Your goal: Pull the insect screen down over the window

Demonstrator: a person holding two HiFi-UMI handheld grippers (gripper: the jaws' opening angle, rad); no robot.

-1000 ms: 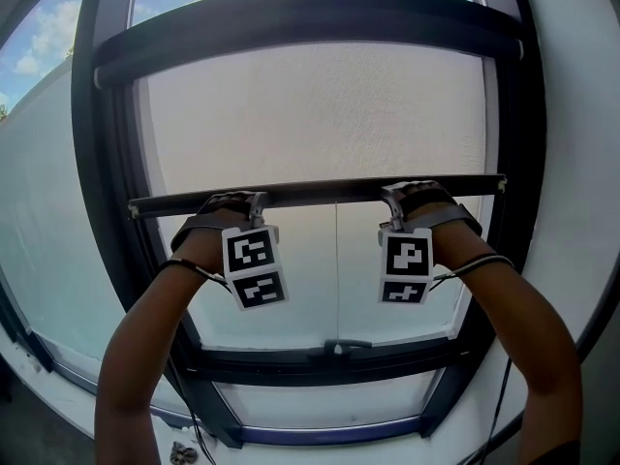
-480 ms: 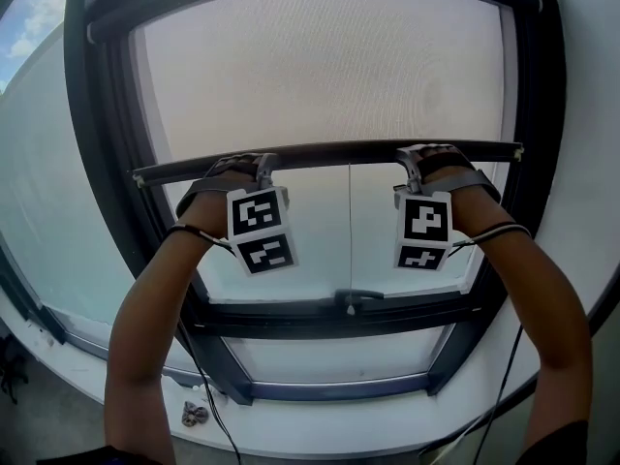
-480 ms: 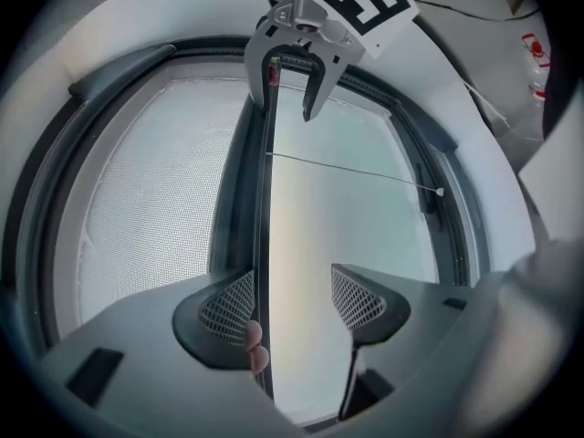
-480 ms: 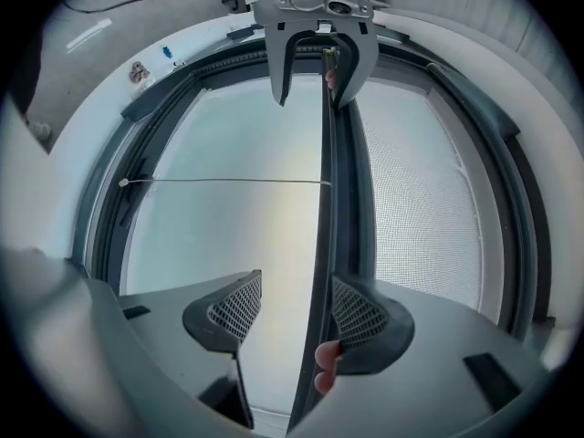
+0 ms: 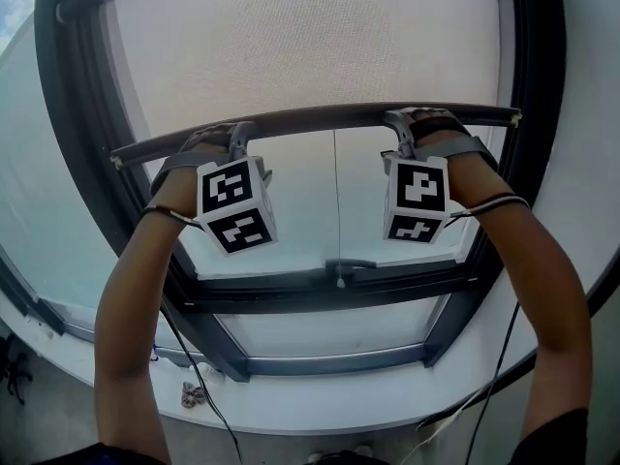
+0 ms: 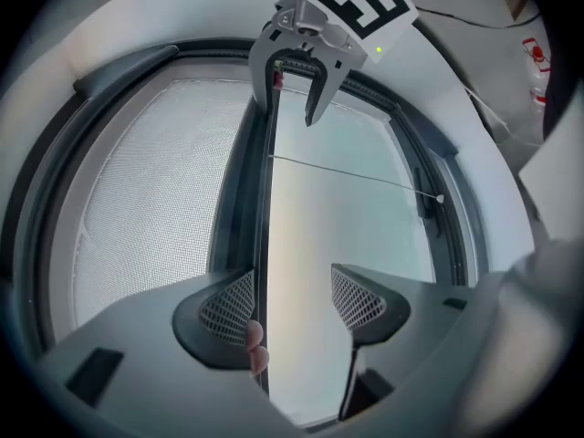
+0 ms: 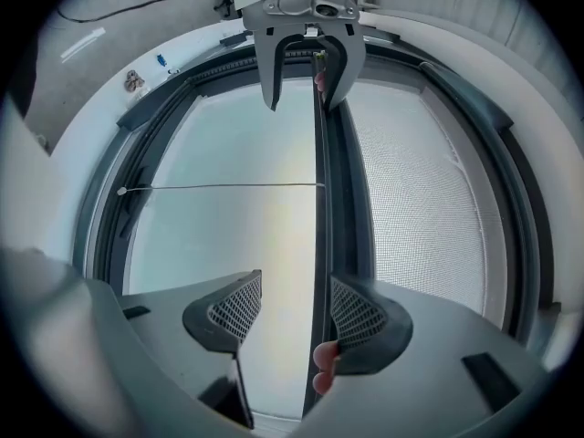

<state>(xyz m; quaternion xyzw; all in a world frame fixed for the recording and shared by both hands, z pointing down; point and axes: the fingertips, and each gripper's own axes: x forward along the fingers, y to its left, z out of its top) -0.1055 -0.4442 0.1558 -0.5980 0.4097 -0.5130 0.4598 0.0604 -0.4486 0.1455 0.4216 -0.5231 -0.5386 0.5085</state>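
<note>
the left gripper (image 6: 292,299) has its jaws spread wide, and the screen's bottom bar (image 5: 320,116) runs through the gap, lying against one mesh pad with clear space on the other side. it looks hooked over the bar rather than pinching it, which suits a straight downward drag. fingertips (image 6: 257,347) show just behind that pad, likely steadying the bar.

in the middle a thin pull cord (image 5: 336,211) hangs loose from the bar, untouched; two grips far apart probably keep the bar level better than one cord.

the right gripper (image 7: 294,307) mirrors the left: jaws unclenched, bar against one pad, nothing squeezed.

the insect screen (image 5: 310,37) covers the upper window, its bar partway down and well above the lower frame (image 5: 320,294), so i judge the pull is about midway.
</note>
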